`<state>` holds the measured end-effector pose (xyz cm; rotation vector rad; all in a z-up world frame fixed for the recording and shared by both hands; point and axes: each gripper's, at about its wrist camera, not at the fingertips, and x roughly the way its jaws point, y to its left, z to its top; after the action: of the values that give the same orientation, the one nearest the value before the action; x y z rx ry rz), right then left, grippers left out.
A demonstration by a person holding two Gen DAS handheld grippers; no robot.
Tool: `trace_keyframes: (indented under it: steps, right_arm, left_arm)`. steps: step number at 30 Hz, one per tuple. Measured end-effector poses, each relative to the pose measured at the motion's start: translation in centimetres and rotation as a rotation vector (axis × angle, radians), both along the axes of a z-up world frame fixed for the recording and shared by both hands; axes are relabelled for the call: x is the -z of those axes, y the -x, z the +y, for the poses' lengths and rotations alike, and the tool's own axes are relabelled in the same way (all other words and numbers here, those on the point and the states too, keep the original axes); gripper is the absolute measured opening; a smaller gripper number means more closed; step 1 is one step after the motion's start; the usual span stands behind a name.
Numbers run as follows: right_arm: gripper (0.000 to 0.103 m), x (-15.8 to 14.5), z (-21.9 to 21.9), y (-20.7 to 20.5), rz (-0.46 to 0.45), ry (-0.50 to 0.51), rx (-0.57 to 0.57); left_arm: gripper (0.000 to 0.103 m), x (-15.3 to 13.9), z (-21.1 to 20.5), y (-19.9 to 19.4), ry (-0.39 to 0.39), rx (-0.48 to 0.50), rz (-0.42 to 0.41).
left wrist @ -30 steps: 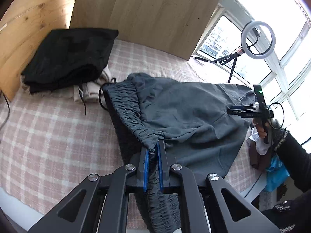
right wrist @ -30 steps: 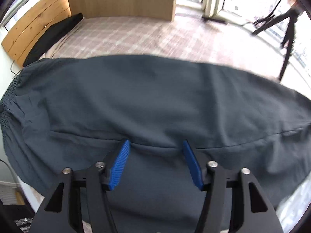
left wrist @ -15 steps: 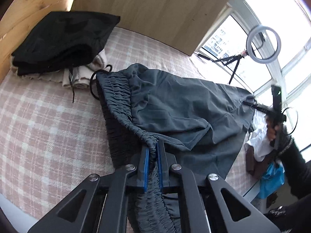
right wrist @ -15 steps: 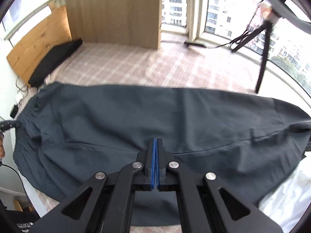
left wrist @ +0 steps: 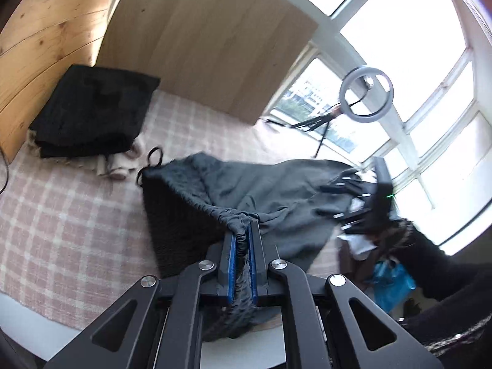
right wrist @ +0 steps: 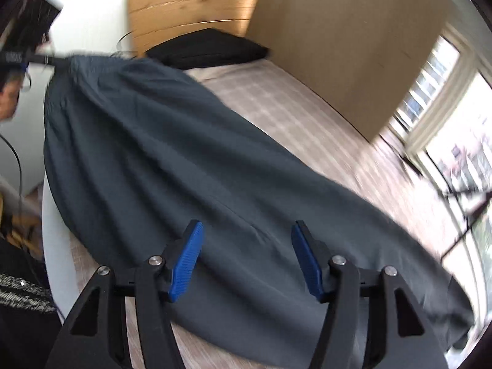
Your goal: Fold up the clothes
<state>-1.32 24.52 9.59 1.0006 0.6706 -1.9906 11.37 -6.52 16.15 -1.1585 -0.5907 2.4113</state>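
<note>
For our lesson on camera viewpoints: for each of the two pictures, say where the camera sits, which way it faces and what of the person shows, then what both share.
Left wrist: sits on the left hand-held gripper, shut on the trousers waistband, facing across the bed towards the window; a dark sleeve shows.
Right wrist: sits on the open right hand-held gripper, above the trousers, facing the headboard.
Both share the trousers and the black folded pile.

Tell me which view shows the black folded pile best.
The left wrist view. There the black folded pile lies in full on the checked cover, its stacked layers and a pale garment under it visible. The right wrist view shows only a low dark strip of it beyond the grey trousers.
</note>
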Motion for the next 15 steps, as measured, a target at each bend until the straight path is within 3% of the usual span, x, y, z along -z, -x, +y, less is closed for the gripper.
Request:
trace_keyframes:
  steps: [6,11,12,13,14,15]
  right_arm:
    - [0.059,-4.7,-6.8,-3.2,-0.033,0.185,-0.241]
    - [0.059,-6.1,-9.9,-5.0,-0.019,0.205,-0.346]
    - [0.054,-5.9,-10.0,-4.9,-0.055,0.208,-0.347]
    - [0.021,-5.7,-10.2,-4.8,-0.09,0.211,-0.347]
    - [0.004,-5.3,-9.7,-4.9,-0.128,0.21,-0.344]
    - [0.004,-4.9,-8.8,-5.3,-0.168,0.204,-0.337]
  left_arm:
    - [0.006,-1.3,2.3,0.3,0.006,0.087,0.041]
    - [0.006,-2.2,3.6,-0.5,-0.013,0.144,0.076]
    - [0.006,-2.2,3.7,-1.0,-0.018,0.151,0.08]
    - [0.007,-2.0,3.7,-1.5,-0.029,0.156,0.073]
    - [0.009,-1.5,3.7,-2.0,-0.047,0.165,0.05]
    - [0.01,-0.9,3.6,-2.6,-0.064,0.173,0.024]
